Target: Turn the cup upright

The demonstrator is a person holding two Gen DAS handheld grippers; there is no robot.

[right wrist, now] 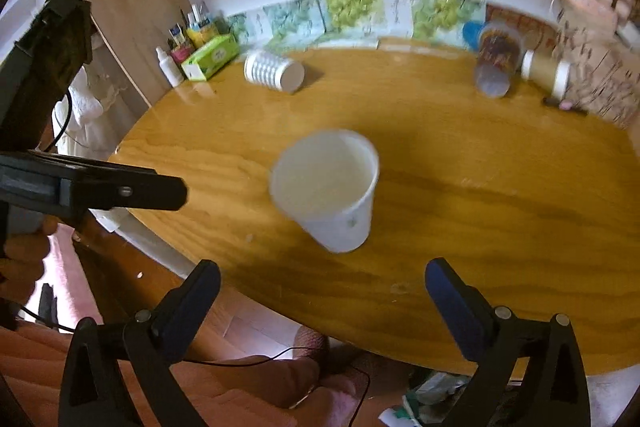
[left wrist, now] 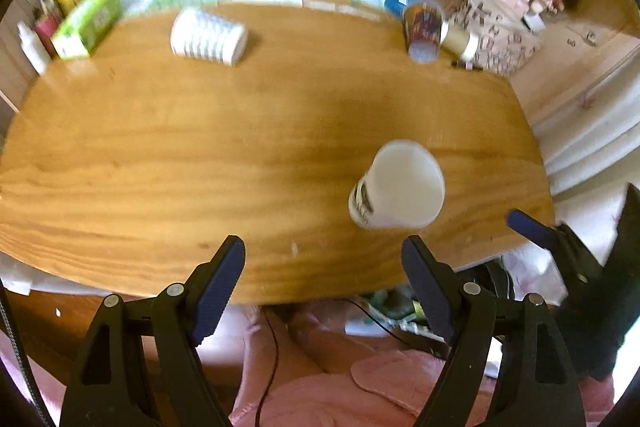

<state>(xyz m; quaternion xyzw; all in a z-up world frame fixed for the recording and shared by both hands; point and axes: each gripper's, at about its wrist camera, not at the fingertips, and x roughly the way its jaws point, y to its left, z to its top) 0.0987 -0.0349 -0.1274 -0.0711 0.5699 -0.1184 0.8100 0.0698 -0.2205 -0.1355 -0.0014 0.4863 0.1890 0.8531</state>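
A white paper cup [right wrist: 326, 189] stands upright on the wooden table [right wrist: 480, 187], mouth up, near the front edge. It also shows in the left wrist view [left wrist: 398, 185]. My right gripper [right wrist: 320, 287] is open and empty, just in front of the cup with its fingers apart. My left gripper [left wrist: 324, 271] is open and empty, in front of and left of the cup. One finger of the right gripper [left wrist: 528, 227] shows at the right of the left wrist view.
A ribbed white cup [left wrist: 208, 37] lies on its side at the back left. A patterned clear cup [left wrist: 424, 27] and a jar [left wrist: 460, 41] lie at the back right. A green box [left wrist: 88, 23] and bottles stand far left, a patterned box [left wrist: 500, 27] far right.
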